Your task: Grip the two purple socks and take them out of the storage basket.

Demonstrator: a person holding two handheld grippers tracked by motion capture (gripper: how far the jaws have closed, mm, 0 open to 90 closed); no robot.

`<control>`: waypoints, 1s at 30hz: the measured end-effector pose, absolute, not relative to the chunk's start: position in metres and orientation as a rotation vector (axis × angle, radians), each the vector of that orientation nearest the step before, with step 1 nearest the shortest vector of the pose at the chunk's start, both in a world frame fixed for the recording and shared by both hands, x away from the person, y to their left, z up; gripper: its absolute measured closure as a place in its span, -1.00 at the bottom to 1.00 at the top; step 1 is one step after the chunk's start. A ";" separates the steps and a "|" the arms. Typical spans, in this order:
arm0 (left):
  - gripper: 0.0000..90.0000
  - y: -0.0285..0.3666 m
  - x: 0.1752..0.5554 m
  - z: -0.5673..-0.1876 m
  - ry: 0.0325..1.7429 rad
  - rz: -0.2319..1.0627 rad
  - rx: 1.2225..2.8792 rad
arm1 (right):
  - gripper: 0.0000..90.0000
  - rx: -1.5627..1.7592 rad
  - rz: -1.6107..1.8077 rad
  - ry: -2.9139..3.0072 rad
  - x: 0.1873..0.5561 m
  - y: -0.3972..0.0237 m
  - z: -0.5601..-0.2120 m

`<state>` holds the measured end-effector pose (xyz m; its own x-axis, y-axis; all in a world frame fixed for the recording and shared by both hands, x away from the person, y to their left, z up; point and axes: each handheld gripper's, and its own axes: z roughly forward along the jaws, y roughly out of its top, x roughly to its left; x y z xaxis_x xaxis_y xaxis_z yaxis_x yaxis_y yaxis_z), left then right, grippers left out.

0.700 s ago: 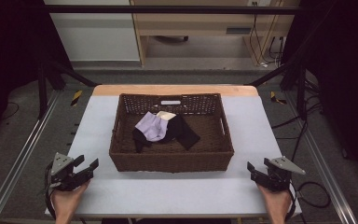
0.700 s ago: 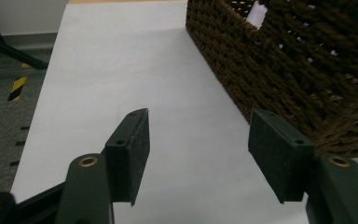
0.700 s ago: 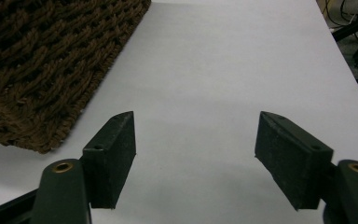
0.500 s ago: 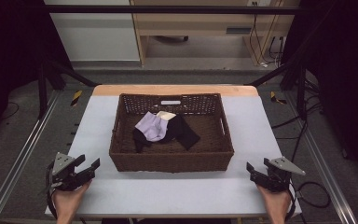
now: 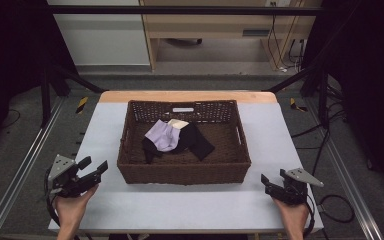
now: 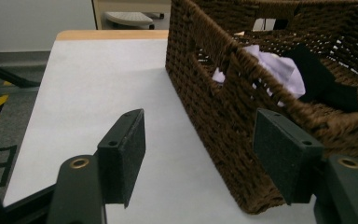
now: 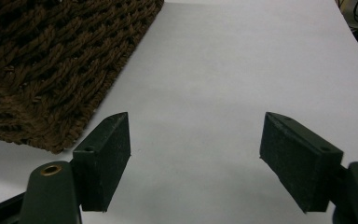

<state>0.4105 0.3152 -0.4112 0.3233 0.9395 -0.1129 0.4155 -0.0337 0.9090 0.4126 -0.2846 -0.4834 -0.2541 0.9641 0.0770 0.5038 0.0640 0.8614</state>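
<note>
Wicker basket is sitting mid-table, long axis running left-right, open top facing up, cut-out handle on the far wall. Inside, toward the left half: a lilac cloth lying over a black garment, with a cream piece peeking out at the far side. The pile is loosely bunched, so no clear long axis; the black garment's free end is pointing toward the near right.

Left gripper is hovering at the near-left corner of the basket, jaws spread wide, nothing between them. In the left gripper view the gripper is looking along the basket's left wall, one pad sitting just beside the weave. Right gripper is hovering over bare table near the near-right corner, jaws also spread and empty; the right gripper view is showing the gripper above the white surface with the basket corner off to one side.

Risks, as I'm judging them:
- Left pad is close to the wicker, so a forward push is likely snagging or shoving the basket.
- Cloths are overlapping, so pinching one is probably dragging the others along.
- Reaching in low is risking a jaw clipping the rim.
</note>
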 end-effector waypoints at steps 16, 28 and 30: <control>-0.26 0.292 0.428 -0.369 1.174 0.680 1.594 | -0.46 1.452 1.096 1.811 0.413 -0.281 -0.484; -0.26 0.266 0.441 -0.343 1.108 0.677 1.618 | -0.46 1.447 1.079 1.806 0.413 -0.280 -0.484; -0.26 0.261 0.444 -0.341 1.101 0.677 1.623 | -0.46 1.446 1.078 1.804 0.413 -0.279 -0.485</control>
<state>0.4435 0.2614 -0.3406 0.4244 0.9013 -0.0864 0.3302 -0.0652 0.9417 0.4132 -0.2793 -0.4846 -0.2424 0.9691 0.0446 0.4985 0.0850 0.8627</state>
